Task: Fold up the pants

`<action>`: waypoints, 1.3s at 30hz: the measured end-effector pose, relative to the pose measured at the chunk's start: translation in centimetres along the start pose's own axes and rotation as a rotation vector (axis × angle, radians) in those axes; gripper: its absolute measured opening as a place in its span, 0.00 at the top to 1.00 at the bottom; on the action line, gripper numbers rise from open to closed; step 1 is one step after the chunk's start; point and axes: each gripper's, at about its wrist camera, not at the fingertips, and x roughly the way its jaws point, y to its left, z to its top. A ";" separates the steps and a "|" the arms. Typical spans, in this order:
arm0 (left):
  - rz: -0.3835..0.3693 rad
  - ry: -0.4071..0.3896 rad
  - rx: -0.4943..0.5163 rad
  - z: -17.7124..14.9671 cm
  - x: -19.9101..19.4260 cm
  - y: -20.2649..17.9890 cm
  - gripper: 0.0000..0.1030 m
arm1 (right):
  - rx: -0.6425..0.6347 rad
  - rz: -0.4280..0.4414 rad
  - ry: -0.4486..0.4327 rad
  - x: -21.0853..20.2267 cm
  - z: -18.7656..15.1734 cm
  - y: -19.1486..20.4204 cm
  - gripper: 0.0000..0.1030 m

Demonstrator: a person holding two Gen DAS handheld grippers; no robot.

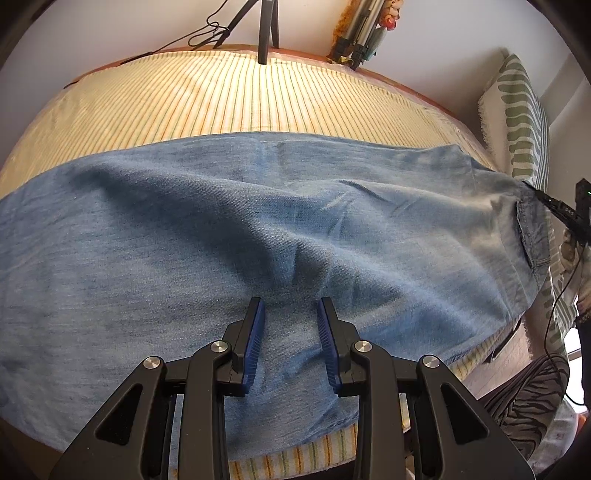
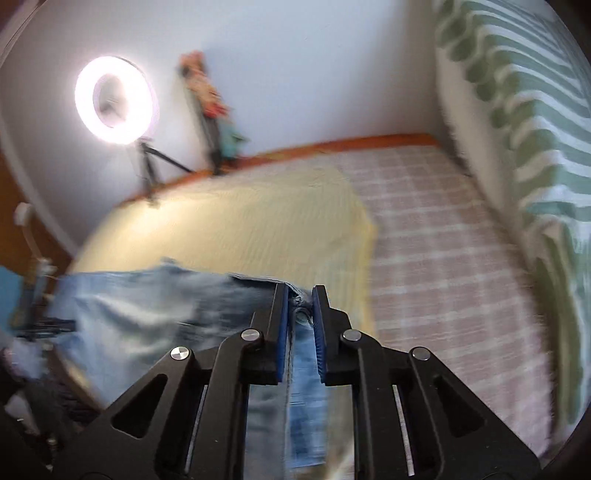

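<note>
Right wrist view: right gripper (image 2: 300, 291) pinching waistband of jeans (image 2: 147, 314), lifted off striped bedcover (image 1: 184, 92); left gripper (image 1: 291, 306) part-spread, denim between pads (grip unclear), first fold barely begun, rest pending

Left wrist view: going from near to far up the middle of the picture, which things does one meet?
Left gripper → jeans → striped cover → tripod legs at the wall.
</note>
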 end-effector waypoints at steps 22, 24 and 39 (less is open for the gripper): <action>0.017 -0.011 0.024 0.2 0.4 -0.4 0.73 | -0.152 0.089 0.079 1.9 -0.8 4.3 0.87; 0.016 -0.009 0.027 0.2 0.3 -0.4 0.73 | -0.220 -0.050 0.086 2.2 -0.5 5.0 0.91; -0.073 0.041 0.324 -3.7 -3.6 -5.5 0.73 | -0.205 -0.303 0.117 0.3 0.7 7.4 0.60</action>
